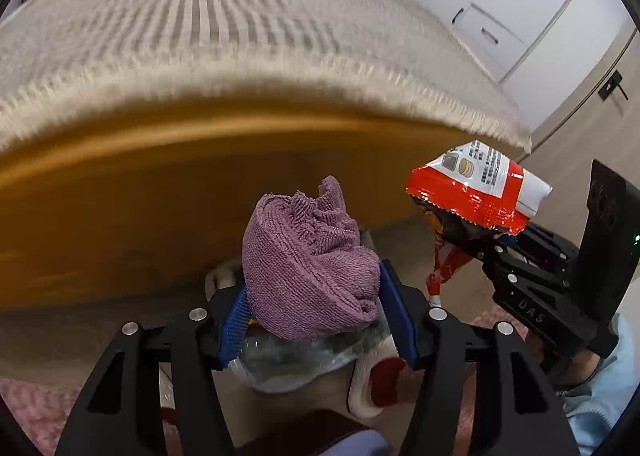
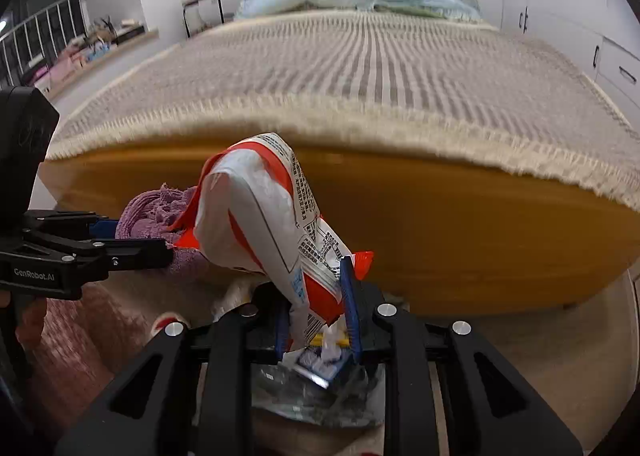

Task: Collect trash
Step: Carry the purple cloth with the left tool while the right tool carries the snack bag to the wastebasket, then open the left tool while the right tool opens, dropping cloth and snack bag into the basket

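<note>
bed frame (image 1: pixel 168 191) ahead (blurred), maybe close

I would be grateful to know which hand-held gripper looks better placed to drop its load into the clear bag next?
Right, probably. The right hand-held gripper pinches the red-and-white snack wrapper directly above the clear plastic bag; the left hand-held gripper clamps a purple cloth.

Cloth (image 1: pixel 310 264) between left gripper (image 1: pixel 312 310) fingers, wrapper (image 1: pixel 478 185) to right; bed (image 1: pixel 224 55) behind both.
</note>
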A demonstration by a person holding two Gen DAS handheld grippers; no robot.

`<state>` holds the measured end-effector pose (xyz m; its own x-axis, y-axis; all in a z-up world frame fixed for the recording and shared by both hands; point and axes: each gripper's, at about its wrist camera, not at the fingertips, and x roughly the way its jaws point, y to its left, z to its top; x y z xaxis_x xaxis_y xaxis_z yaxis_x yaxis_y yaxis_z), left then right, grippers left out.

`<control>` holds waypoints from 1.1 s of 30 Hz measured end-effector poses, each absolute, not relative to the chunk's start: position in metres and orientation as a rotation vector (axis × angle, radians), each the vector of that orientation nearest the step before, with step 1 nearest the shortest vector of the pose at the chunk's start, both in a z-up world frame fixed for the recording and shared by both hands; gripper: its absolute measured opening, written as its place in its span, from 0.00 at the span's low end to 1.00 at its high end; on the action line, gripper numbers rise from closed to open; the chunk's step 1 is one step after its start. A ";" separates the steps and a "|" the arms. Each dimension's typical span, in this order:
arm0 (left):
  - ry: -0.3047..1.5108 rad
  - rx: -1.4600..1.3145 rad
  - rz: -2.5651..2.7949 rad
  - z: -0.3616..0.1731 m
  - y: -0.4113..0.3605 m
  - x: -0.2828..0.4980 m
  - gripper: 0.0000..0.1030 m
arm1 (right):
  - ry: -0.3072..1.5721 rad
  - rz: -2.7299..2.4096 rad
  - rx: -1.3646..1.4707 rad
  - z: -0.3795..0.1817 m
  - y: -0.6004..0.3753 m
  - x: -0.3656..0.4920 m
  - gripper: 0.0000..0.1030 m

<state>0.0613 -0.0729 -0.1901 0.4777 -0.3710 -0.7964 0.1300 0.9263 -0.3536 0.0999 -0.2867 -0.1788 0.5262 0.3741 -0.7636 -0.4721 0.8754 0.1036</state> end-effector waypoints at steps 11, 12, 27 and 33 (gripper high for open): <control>1.266 -0.230 -0.333 -0.272 -0.091 0.077 0.56 | 1.166 0.462 -0.096 -0.251 -0.288 0.119 0.22; 1.288 -0.229 -0.331 -0.279 -0.093 0.078 0.56 | 1.200 0.455 -0.095 -0.261 -0.288 0.122 0.22; 1.479 -0.132 -0.319 -0.364 -0.116 0.093 0.56 | 1.495 0.337 -0.087 -0.363 -0.285 0.133 0.22; 1.482 -0.087 -0.314 -0.375 -0.127 0.094 0.56 | 1.516 0.328 -0.120 -0.374 -0.280 0.128 0.22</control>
<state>0.0939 -0.1272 -0.3747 0.0569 -0.2598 -0.9640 0.1534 0.9564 -0.2486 0.1278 -0.2796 -0.3744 0.0212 0.1370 -0.9903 -0.2851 0.9503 0.1254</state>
